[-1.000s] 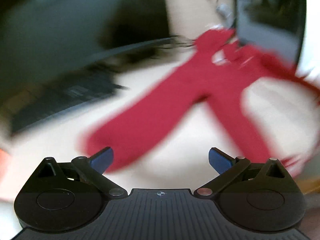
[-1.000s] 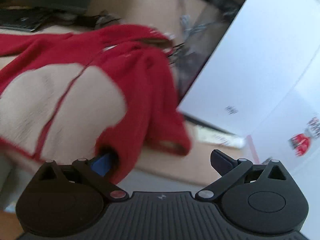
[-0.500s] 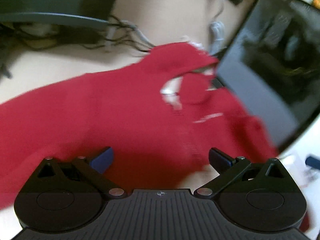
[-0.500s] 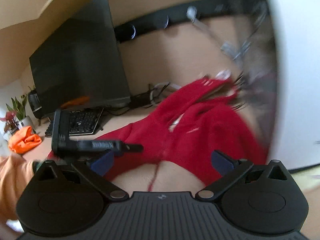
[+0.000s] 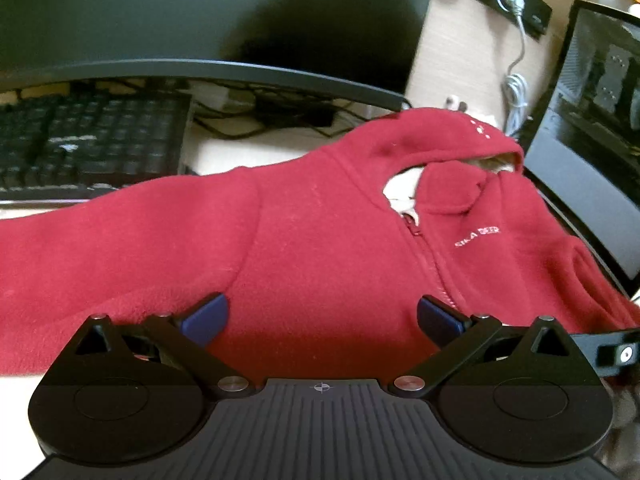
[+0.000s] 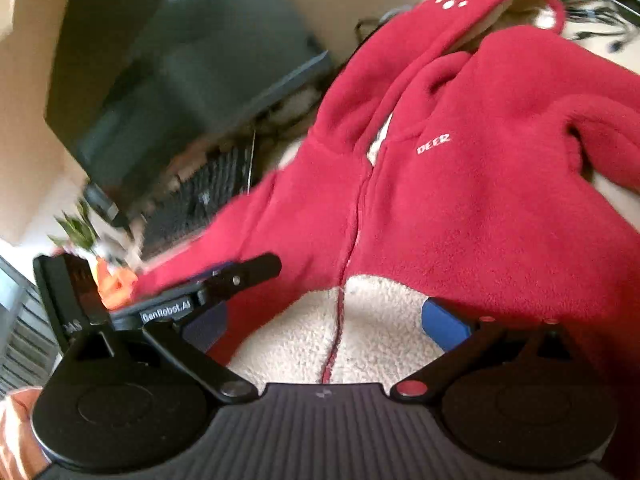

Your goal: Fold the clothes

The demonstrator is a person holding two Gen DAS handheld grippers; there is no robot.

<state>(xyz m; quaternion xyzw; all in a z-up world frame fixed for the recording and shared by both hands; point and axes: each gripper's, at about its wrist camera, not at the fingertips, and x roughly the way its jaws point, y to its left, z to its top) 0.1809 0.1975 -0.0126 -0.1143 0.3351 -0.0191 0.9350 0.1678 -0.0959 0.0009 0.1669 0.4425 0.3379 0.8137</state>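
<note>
A red fleece hooded jacket (image 5: 320,232) with a cream lining and a front zip lies spread on the desk, hood toward the back. My left gripper (image 5: 322,318) hovers open just above its chest, left of the zip, with nothing between the blue pads. In the right wrist view the same jacket (image 6: 480,184) fills the frame, its lower front flaps parted so the cream lining (image 6: 344,332) shows. My right gripper (image 6: 324,326) is open over that lining at the hem. The left gripper (image 6: 208,292) also appears there, over the left sleeve.
A black keyboard (image 5: 88,148) and a dark monitor (image 5: 200,12) stand behind the jacket on the left. A second dark screen (image 5: 592,152) leans at the right, with a white cable (image 5: 516,84) on the wall. An orange cloth (image 6: 114,284) and a plant (image 6: 78,228) sit far left.
Both grippers have swung over the jacket and come in low above it. The jacket now lies flatter, front up, with sleeves out. Both stayed open.
</note>
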